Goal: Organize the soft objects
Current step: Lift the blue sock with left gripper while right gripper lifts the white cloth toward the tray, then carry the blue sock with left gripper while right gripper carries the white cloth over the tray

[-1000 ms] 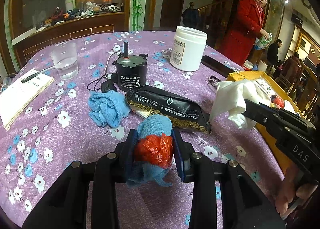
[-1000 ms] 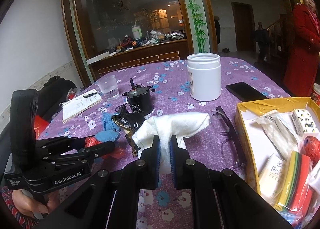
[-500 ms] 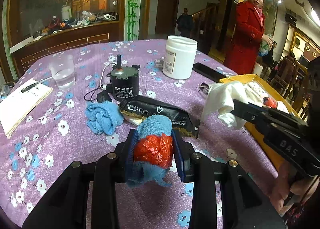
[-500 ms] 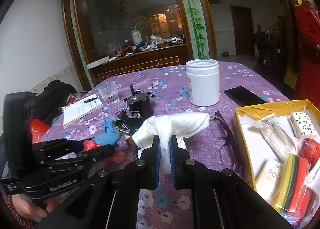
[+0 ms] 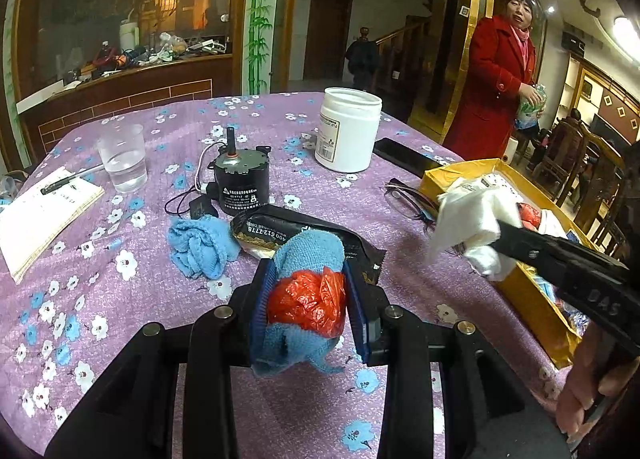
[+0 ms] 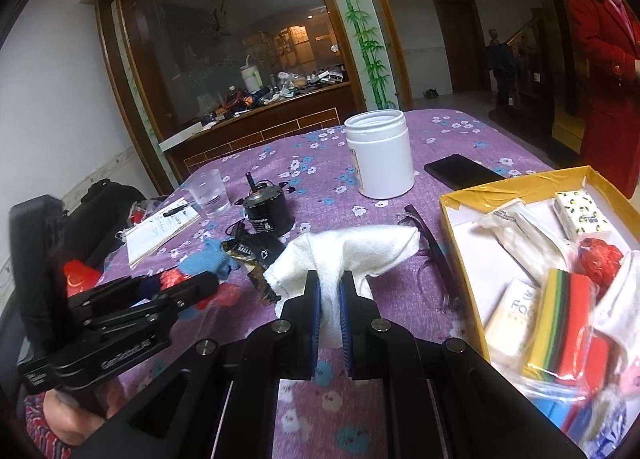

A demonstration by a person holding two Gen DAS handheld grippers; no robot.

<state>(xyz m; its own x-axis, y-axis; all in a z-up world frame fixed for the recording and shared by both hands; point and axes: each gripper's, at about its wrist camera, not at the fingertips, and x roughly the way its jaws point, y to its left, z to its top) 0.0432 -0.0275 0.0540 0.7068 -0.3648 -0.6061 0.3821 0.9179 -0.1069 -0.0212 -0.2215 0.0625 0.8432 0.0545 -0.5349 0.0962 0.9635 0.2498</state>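
My left gripper (image 5: 307, 301) is shut on a blue cloth (image 5: 310, 255) wrapped around a crumpled red plastic bag (image 5: 306, 303), held above the purple flowered tablecloth. My right gripper (image 6: 330, 295) is shut on a white cloth (image 6: 356, 249), held in the air just left of the yellow box (image 6: 516, 185). The white cloth also shows in the left wrist view (image 5: 470, 225), at the box's near edge (image 5: 524, 295). A second blue cloth (image 5: 200, 245) lies on the table beside a black snack packet (image 5: 304, 231).
A black motor (image 5: 240, 183) with a cable, a white jar (image 5: 348, 129), a glass of water (image 5: 122, 163), a notebook with pen (image 5: 40, 211), a phone (image 6: 460, 171) and glasses (image 5: 408, 199) lie on the table. The box holds tissue packs and sponges (image 6: 560, 323). A person in red (image 5: 496, 75) stands behind.
Both grippers have risen and drifted right with their loads. The white cloth now hangs nearer the yellow box's edge.
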